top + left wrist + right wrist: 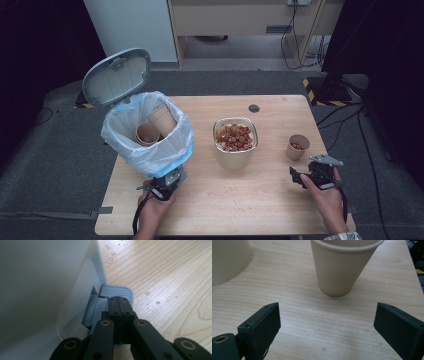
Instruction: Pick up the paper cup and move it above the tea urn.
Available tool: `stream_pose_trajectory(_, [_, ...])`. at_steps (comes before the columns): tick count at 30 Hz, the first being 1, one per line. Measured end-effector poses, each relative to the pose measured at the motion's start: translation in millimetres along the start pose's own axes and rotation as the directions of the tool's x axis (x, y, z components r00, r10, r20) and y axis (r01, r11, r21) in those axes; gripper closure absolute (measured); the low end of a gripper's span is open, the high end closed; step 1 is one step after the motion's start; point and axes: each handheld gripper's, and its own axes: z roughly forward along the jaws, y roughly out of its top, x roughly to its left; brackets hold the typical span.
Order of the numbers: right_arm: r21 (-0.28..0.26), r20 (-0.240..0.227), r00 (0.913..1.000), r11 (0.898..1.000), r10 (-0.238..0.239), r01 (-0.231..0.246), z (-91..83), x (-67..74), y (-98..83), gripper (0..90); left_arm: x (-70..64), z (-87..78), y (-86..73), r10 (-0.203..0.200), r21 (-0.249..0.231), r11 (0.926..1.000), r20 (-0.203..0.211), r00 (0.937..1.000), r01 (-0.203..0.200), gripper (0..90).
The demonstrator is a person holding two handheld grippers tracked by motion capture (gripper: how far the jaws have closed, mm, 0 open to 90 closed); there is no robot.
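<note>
A white pedal bin [145,130] lined with a blue bag stands at the table's left, its grey lid [116,76] raised. Two paper cups [161,119] lie inside it. My left gripper [167,181] sits at the bin's foot. In the left gripper view its jaws [119,300] are shut with nothing between them, tips resting on the ribbed grey pedal [115,292] beside the bin wall [45,290]. At the right, a paper cup [298,146] holding a few snack pieces stands upright. My right gripper [306,172] is just short of it, open [327,320], the cup [339,267] ahead of the jaws.
A beige bowl [235,140] of reddish-brown snacks stands mid-table, its side showing in the right gripper view [227,260]. Small droplets or crumbs dot the wood near the pedal [147,293]. The table's right edge [325,150] runs close to the cup.
</note>
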Motion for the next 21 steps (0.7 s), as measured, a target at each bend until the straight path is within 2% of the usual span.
stream_pose_trajectory(7, [-0.011,-0.001,1.0000,1.000,-0.008,0.008,0.2,-7.3,23.0,5.7,0.1,0.0,0.1,-0.002,0.000,1.0000,0.001,1.0000,0.002,89.0])
stream_pose_trajectory(21, [-0.052,-0.025,0.9996,0.999,0.009,-0.010,22.1,-17.9,31.2,6.2,0.4,-0.1,0.0,-0.004,0.000,1.0000,0.003,1.0000,0.004,89.1])
